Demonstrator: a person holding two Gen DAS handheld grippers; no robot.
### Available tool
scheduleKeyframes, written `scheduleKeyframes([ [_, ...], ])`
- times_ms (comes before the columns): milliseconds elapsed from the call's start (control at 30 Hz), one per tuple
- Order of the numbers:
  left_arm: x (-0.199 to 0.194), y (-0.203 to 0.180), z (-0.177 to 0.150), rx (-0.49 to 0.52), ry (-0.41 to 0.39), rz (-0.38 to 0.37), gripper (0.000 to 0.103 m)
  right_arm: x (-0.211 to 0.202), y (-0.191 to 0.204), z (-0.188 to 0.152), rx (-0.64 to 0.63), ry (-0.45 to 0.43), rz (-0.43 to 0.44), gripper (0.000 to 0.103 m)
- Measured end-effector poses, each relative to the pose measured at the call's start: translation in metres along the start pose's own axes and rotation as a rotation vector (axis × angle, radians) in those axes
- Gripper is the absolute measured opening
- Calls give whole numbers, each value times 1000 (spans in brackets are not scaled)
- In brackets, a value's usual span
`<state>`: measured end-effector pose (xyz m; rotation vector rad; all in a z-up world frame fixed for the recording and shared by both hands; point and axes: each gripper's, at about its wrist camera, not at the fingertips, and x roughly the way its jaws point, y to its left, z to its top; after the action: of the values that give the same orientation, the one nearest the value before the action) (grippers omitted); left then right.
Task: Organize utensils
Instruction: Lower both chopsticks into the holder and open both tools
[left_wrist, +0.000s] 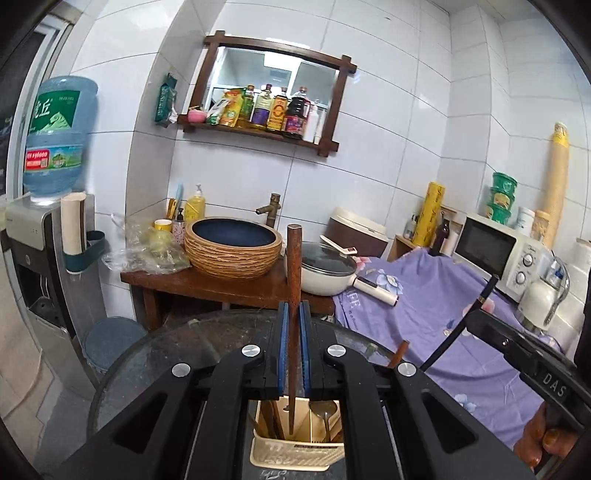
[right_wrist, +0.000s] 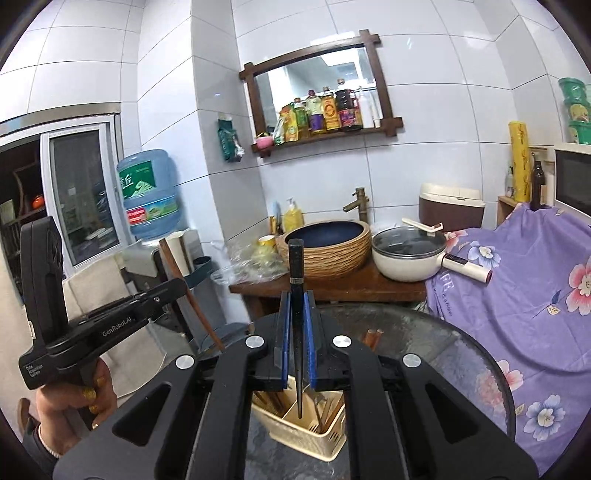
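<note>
White tiled walls enclose a small kitchen corner, with a wooden-framed mirror shelf (left_wrist: 273, 92) of bottles above and a purple flowered cloth (right_wrist: 524, 295) draped over the furniture on the right. Below that sits a round glass desk (right_wrist: 461, 343), and on it, near the cameras, a cream utensil caddy (left_wrist: 291, 454) divided into compartments. The left tool (left_wrist: 294, 314) has its blue pads pressed together on a brown chopstick (left_wrist: 294, 280), held upright with its lower tip hanging just over or just inside the caddy; which compartment it is aimed at cannot be told. The right tool (right_wrist: 296, 314) is likewise pinching a black chopstick (right_wrist: 296, 266), upright, its tip down among the caddy's dividers in what looks like a middle cell. Inside the caddy already stand several wooden chopsticks (right_wrist: 271, 400) on one side and a metal spoon (left_wrist: 325, 410) on the other, so a good share of the sorting appears done. Two more reddish sticks (right_wrist: 373, 338) poke up beyond the right tool, seemingly lying on the glass, though their full length is hidden. By my reading, what is left is to let both held chopsticks drop into their slots and then collect those remaining ones.
</note>
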<state>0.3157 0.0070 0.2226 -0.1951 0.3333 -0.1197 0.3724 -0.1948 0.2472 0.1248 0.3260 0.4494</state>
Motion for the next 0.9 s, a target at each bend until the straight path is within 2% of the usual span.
scheduleKeyframes([
  [100, 7, 5, -9, -9, -17, 11, 6, 12, -5, -13, 2, 14, -24, 8],
  [200, 15, 8, -23, -23, -2, 10, 6, 25, -10, -27, 16, 41, -27, 8],
  [533, 43, 11, -73, 5, 109, 15, 6, 51, -18, -71, 41, 130, -29, 8],
  [900, 58, 18, -98, 11, 177, 26, 6, 56, -21, -87, 39, 148, -39, 8],
])
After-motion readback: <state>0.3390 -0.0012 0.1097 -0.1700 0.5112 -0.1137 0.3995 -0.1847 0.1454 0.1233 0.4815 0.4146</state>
